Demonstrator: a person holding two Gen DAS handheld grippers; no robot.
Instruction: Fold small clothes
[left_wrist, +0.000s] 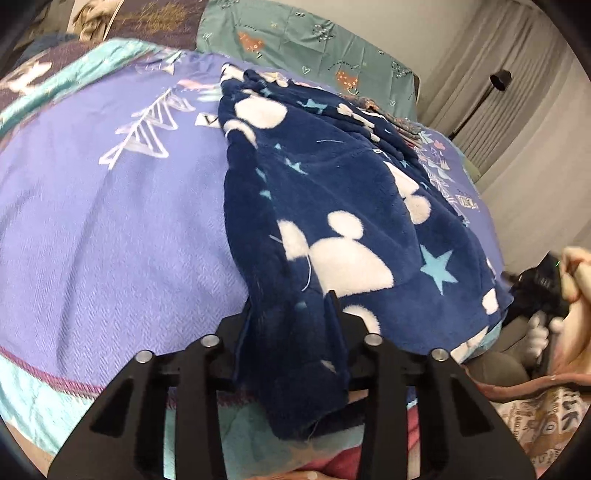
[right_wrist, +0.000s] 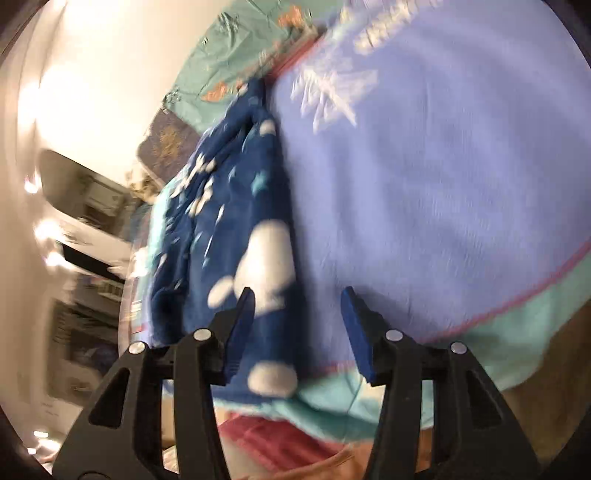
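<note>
Left wrist view: your left gripper (left_wrist: 291, 306) pinches the blue fleece (left_wrist: 332, 206); your right gripper (right_wrist: 297, 299) gapes, holding nothing.

At the bottom centre of the frame the left hand-held gripper (left_wrist: 291, 314) clamps a bunched edge of the navy fleece garment (left_wrist: 343, 206), which drapes toward upper centre over the lavender bedspread (left_wrist: 110, 229); a hand (left_wrist: 576, 273) shows at right

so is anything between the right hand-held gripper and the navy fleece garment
Nothing visible. The right hand-held gripper stands open right at the near edge of the navy fleece garment, with only bare lilac blanket around. The left hand-held gripper already has a fold of it between its fingers.
</note>
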